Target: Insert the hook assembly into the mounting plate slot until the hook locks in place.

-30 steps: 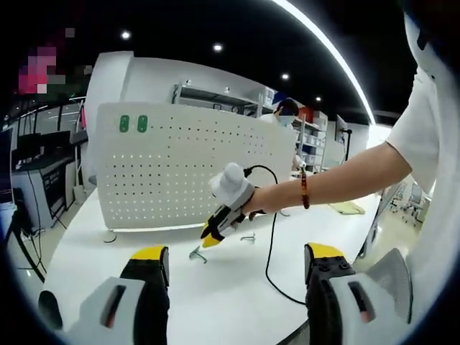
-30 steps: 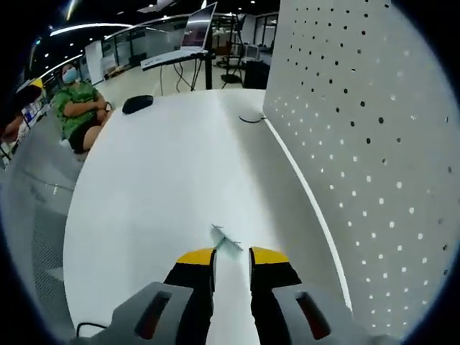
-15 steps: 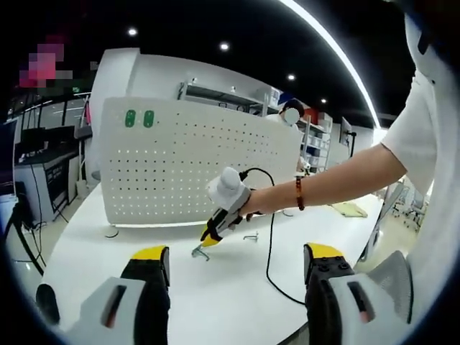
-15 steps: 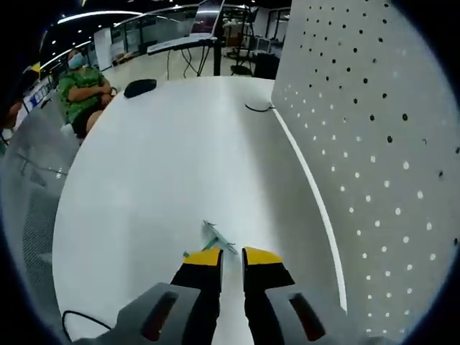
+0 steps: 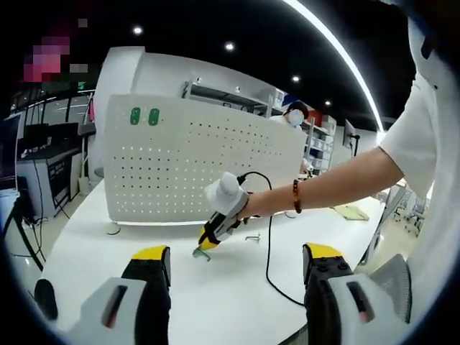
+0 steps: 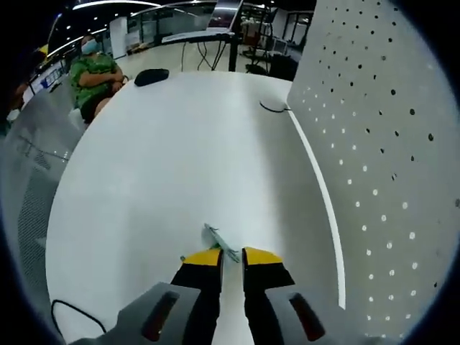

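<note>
A small metal hook [image 6: 220, 241] lies between the tips of my right gripper [image 6: 231, 257], whose yellow-tipped jaws stand close together on it just above the white table [image 6: 165, 165]. In the left gripper view the same right gripper [image 5: 208, 241] points down at the hook [image 5: 199, 252], in front of the upright white perforated mounting plate [image 5: 194, 169]. That plate [image 6: 388, 144] rises along the right of the right gripper view. My left gripper [image 5: 236, 255] hangs back from the plate, wide open and holding nothing.
A second metal hook [image 5: 250, 237] lies on the table to the right of the first. A black cable [image 5: 269, 251] trails from the right gripper across the table. A seated person in green [image 6: 97, 68], a black object [image 6: 151, 75] and another cable [image 6: 273, 108] are at the far end.
My right gripper's jaws closed in from a wider gap onto the hook a second ago. It has since shifted slightly along the table with the hook. The left gripper stays open.
</note>
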